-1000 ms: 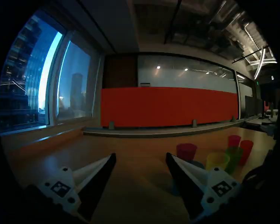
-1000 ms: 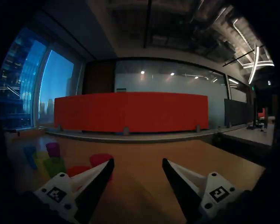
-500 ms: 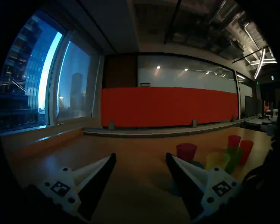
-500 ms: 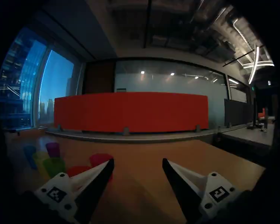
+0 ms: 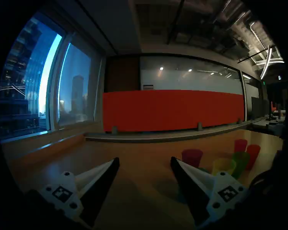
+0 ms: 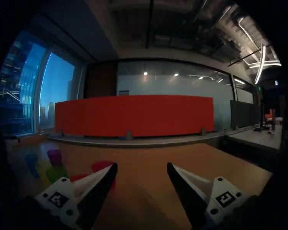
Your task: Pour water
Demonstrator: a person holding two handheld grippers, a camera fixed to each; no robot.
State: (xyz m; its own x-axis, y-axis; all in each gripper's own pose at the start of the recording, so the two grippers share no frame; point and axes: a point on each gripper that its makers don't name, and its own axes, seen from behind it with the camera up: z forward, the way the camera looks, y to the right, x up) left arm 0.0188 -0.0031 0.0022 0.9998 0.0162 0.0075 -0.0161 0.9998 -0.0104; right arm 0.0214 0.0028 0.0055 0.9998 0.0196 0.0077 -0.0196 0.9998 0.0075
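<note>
My left tongs [image 5: 144,158] and right tongs [image 6: 141,164] are both spread and empty. The upright cups [image 5: 224,165] stand on the counter [image 5: 144,178], ahead-right of my left tongs and ahead-left of my right. The magenta cup [image 5: 192,156] looks nearest.

The left tongs [image 5: 144,158] gape wide, holding nothing, above the wooden surface [image 5: 132,147]. Just beyond their right finger stand coloured cups [image 5: 223,165], the magenta cup [image 5: 192,156] nearest the tongs.
</note>
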